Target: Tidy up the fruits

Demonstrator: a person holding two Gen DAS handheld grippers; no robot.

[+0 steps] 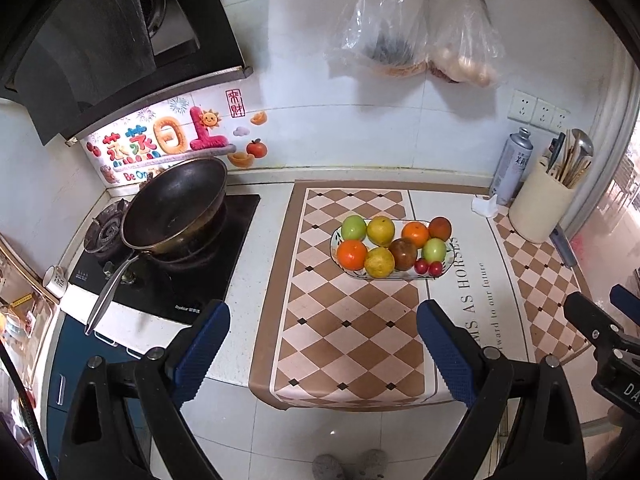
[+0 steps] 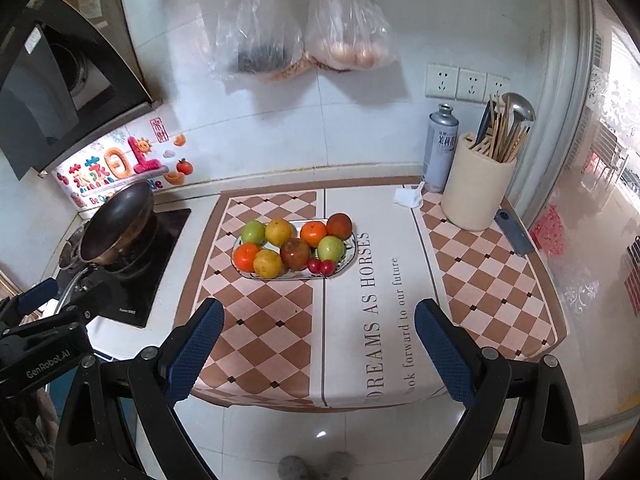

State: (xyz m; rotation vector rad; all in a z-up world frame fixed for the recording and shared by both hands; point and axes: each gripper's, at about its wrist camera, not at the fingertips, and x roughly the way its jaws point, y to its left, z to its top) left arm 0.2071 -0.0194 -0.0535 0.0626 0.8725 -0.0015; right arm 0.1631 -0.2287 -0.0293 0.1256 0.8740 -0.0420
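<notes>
Fingers of both grippers spread wide, nothing between them: left gripper (image 1: 323, 344) and right gripper (image 2: 316, 344) both hang off the near table (image 2: 400, 216) edge, well short of the fruit.

Fruit all sits on one oval plate (image 2: 347, 258) mid-table on the checkered mat (image 2: 272, 320), packed touching in two rows: green apples (image 2: 253, 232), yellowish pears (image 2: 268, 263), oranges (image 2: 314, 233), dark reddish fruit (image 2: 295, 253), two cherries (image 2: 320, 266) at the front rim. Fits either a pile waiting to be sorted or a finished arrangement; can't tell which.

Handling guess: round, firm, smooth skins, moderately light. Likely to roll or squirt out of a pinch, so grip across the widest part, from above. Neighbours touch, so edge pieces give the best finger clearance. Cherries are small and soft: light squeeze only. Plate looks ceramic, may slide on the mat if nudged.
</notes>
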